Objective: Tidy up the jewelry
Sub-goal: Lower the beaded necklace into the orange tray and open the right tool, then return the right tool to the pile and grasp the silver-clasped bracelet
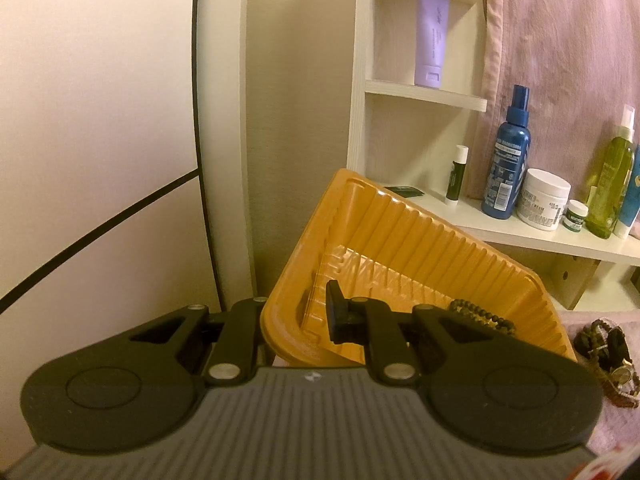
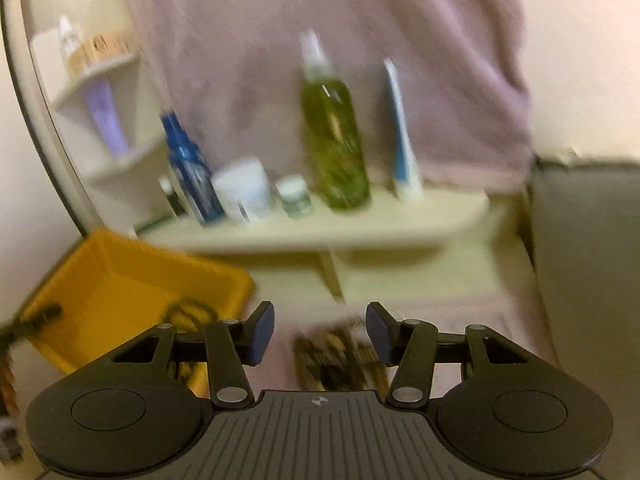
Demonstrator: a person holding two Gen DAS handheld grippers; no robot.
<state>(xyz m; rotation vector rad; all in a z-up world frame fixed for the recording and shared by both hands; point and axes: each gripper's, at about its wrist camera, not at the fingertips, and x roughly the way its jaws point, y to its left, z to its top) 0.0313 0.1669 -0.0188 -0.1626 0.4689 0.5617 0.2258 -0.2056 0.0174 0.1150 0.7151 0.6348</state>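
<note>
An orange ribbed plastic tray (image 1: 400, 232) is tilted up, and my left gripper (image 1: 298, 316) is shut on its near rim, with one finger inside the wall and the other behind it. A dark beaded bracelet (image 1: 480, 314) lies inside the tray (image 2: 120, 276), also showing as a blurred loop (image 2: 192, 312) in the right wrist view. More jewelry, dark bead strands and a watch (image 1: 608, 354), is piled on the pink cloth to the tray's right. My right gripper (image 2: 320, 332) is open above that blurred pile (image 2: 340, 356), with nothing between its fingers.
A white shelf (image 1: 520, 232) behind the tray carries a blue spray bottle (image 1: 506, 160), a white cream jar (image 1: 544, 200), a small jar, a green bottle (image 2: 336, 136) and a tube. A lilac tube (image 1: 432, 36) stands in a corner shelf. A pink towel (image 2: 320, 20) hangs behind.
</note>
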